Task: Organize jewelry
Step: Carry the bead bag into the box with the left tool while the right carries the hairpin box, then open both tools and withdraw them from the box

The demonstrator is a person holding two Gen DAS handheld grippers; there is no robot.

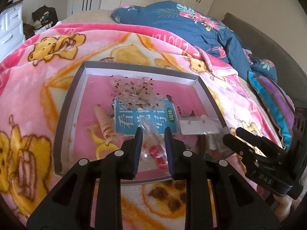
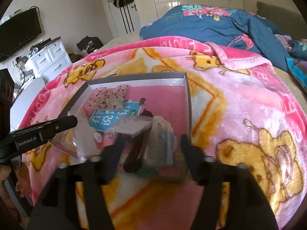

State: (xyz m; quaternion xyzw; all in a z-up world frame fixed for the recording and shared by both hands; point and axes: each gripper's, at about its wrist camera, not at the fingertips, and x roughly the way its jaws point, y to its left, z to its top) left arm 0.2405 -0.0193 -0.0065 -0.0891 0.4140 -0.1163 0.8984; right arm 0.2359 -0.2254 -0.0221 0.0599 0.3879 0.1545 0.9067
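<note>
A shallow grey box lid (image 1: 78,88) lies flat on a pink cartoon-bear blanket (image 1: 28,99) spread over the bed, its long sides running away from the cameras. Inside it, on a pink book cover with a blue title panel (image 1: 149,118), the jewelry is scattered. A clear plastic bag (image 1: 153,147) holding red and clear beads lies with its long axis running from the near edge toward the middle of the lid. A twisted peach hair piece (image 1: 104,122) lies lengthwise along the left side, with a yellow ring (image 1: 100,149) at its near end. A sheer bow with dark red specks (image 1: 134,92) sits toward the far wall, and a white earring card (image 1: 199,127) lies flat on the right.

The lid's 4 low walls fence the pieces in. Around the lid the blanket is open on the left and right; a bunched blue floral quilt (image 1: 191,23) lies well beyond the far edge.

The left hand-held gripper (image 1: 153,134) points down into the near part of the lid with its blue pads close on either side of the bead bag; the jaws stand narrow, and whether they pinch the film I cannot tell. The right hand-held gripper (image 2: 151,143) hovers over the lid's near right corner, blurred, its jaws spread wide and released, with a dark hair clip (image 2: 134,153) and a pale comb-like piece (image 2: 161,134) lying below between them, untouched.
</note>
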